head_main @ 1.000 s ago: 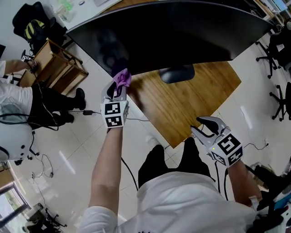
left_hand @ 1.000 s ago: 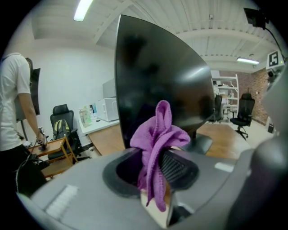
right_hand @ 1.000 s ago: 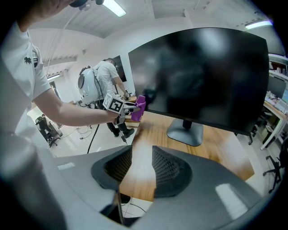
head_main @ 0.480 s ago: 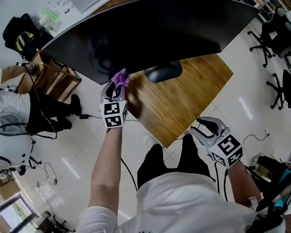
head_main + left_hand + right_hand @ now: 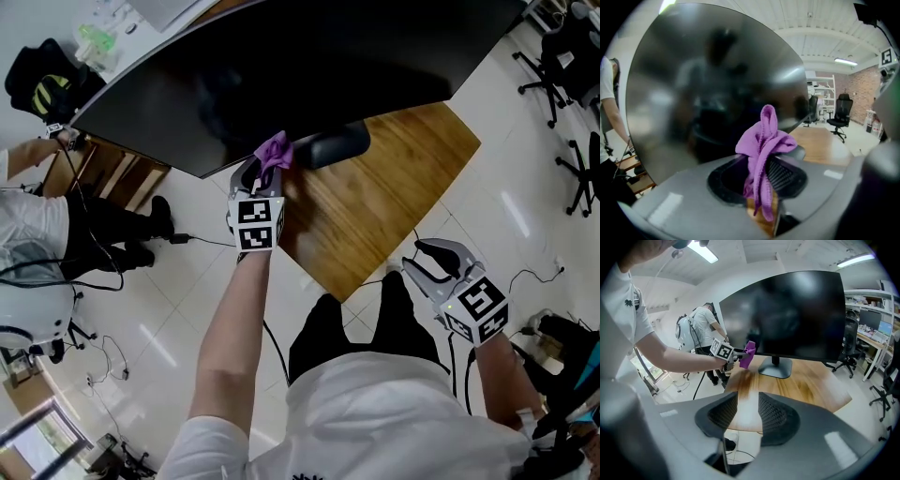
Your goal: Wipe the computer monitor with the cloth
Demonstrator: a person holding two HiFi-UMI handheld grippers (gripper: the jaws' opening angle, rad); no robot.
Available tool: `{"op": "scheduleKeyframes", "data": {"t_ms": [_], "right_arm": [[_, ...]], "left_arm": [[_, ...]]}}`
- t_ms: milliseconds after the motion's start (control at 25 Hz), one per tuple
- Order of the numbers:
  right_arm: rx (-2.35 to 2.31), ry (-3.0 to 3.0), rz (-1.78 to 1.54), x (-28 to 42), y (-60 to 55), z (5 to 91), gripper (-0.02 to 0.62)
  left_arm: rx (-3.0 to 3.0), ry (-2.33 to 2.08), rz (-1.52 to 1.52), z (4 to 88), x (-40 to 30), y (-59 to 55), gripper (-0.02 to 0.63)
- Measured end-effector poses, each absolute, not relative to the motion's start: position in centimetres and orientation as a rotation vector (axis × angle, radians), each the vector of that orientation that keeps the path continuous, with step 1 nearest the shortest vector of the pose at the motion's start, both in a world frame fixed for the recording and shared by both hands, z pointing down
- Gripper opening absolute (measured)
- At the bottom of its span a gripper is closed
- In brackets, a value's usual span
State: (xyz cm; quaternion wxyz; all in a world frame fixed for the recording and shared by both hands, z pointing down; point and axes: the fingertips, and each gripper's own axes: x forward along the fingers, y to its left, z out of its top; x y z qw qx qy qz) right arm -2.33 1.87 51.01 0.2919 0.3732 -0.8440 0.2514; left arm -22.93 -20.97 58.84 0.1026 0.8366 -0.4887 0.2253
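Our left gripper (image 5: 263, 174) pinches the cloth (image 5: 274, 148) in its fingers (image 5: 787, 176) at the lower edge of the monitor (image 5: 281, 75); our right gripper (image 5: 423, 262) gapes, empty. If we press hard, we could tip the monitor on the table (image 5: 394, 178) — or scrape it with bare plastic.

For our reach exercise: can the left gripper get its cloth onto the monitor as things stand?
Probably yes: the left gripper, shut on the cloth, hangs close to the lower edge of the monitor, nothing between them.

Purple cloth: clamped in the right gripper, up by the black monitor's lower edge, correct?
No. The left gripper view shows the purple cloth clamped in the left gripper, not the right gripper, up by the black monitor's lower edge.
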Motion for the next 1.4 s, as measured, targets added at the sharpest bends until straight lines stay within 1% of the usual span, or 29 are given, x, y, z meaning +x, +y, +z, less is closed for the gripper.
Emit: {"op": "scheduleKeyframes", "data": {"t_ms": [1400], "right_arm": [[1.134, -2.187, 0.770, 7.5, 3.0, 52.1, 0.140]], "left_arm": [[2.564, -1.280, 0.710, 60.3, -7.7, -22.8, 0.127]]}}
